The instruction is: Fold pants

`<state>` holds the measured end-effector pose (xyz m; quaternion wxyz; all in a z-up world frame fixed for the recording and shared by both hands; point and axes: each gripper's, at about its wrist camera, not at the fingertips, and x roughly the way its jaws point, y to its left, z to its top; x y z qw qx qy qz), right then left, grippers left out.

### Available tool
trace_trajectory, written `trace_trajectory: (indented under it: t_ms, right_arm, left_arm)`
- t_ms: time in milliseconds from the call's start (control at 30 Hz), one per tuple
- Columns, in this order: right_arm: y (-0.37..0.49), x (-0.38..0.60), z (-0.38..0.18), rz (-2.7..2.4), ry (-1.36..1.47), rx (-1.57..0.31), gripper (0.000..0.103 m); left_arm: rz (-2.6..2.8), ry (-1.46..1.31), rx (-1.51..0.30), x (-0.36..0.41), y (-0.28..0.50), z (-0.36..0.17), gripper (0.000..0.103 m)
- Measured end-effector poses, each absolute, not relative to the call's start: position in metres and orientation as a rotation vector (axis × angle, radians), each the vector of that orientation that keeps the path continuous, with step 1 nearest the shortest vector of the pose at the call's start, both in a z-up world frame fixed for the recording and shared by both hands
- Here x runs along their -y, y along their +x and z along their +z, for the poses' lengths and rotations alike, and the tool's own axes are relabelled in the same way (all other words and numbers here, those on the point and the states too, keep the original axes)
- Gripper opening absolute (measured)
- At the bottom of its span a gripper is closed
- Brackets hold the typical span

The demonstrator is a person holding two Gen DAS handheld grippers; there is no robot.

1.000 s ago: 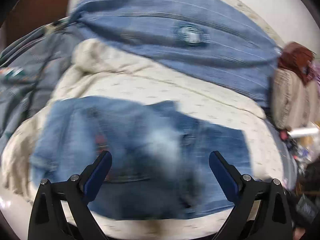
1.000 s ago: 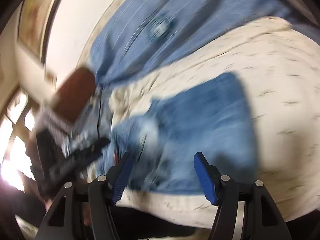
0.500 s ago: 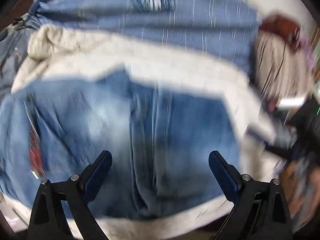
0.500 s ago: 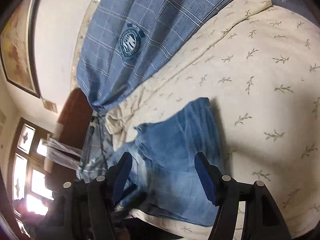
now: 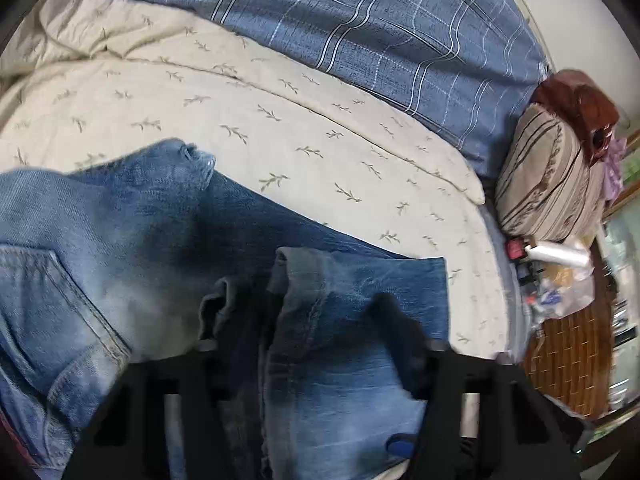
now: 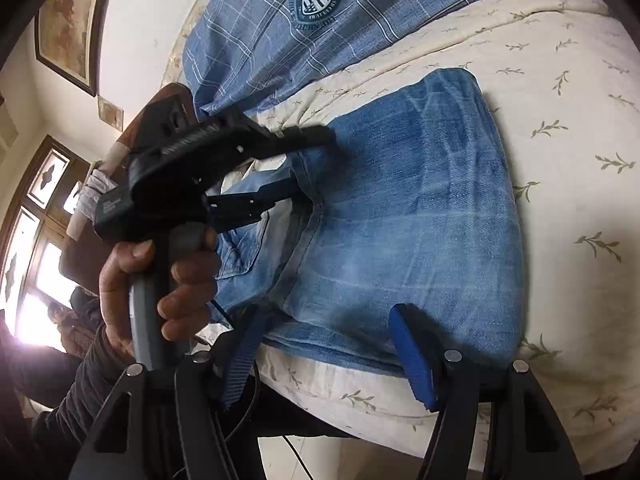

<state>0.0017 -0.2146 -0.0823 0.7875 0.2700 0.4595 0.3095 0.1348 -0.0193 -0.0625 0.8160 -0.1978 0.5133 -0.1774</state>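
Note:
Blue jeans [image 5: 132, 232] lie folded on a cream leaf-print quilt [image 5: 280, 128]; they also show in the right wrist view [image 6: 420, 200]. My left gripper [image 5: 308, 336] is pushed in among the leg hems, with the denim lying between and over its fingers, which are wide apart. The right wrist view shows that left gripper [image 6: 304, 160] with one finger over and one under the cloth. My right gripper [image 6: 332, 352] is open and empty at the jeans' near edge.
A blue plaid duvet [image 5: 380, 32] lies beyond the quilt. A striped pillow [image 5: 548, 184] and a red-brown item sit at the right, with clutter and a bottle [image 5: 556, 252] by the bed edge. A framed picture [image 6: 68, 24] and window are at the left.
My left gripper has dropped down and forward into the jeans, so the hems now cover its fingers. My right gripper has moved closer to the jeans' near edge.

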Motion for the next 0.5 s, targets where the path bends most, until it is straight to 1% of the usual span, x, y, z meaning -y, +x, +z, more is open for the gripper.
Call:
trace_trajectory:
  t_ms: [33,100,133,267,333,367,400,500]
  right_arm:
    - [0.002,0.216,-0.084,0.670,0.598,-0.991,0.068]
    - [0.002,0.220,-0.087,0.676,0.619,-0.987,0.068]
    - [0.002,0.221,-0.087,0.675,0.618,-0.988,0.068]
    - [0.000,0.220,-0.086,0.674,0.585,-0.984,0.068]
    - [0.000,0.222,-0.087,0.673,0.588,-0.992,0.068]
    - [0.000,0.225,-0.086,0.673,0.594,-0.998,0.068]
    - [0.000,0.225,-0.084,0.673,0.597,-1.005,0.068]
    - [-0.002,0.238,-0.060,0.668,0.602,-0.936,0.068]
  left_arm:
    - [-0.362,-0.388,-1.095,0.021,0.134,-0.061,0.021]
    - [-0.343,-0.353,-1.079,0.021,0.132,-0.055,0.015]
    - [-0.312,-0.317,-1.056,0.024,0.129,-0.050,0.013]
    - [-0.175,-0.198,-0.947,0.030,0.095,-0.028,0.012]
    - [-0.110,-0.094,-0.984,0.041,0.091,-0.045,0.012]
    - [-0.093,-0.121,-1.042,0.037,0.099,-0.063,0.013]
    - [-0.097,-0.138,-1.056,0.034,0.104,-0.069,0.015]
    - [-0.114,-0.096,-1.052,0.037,0.107,-0.064,0.015]
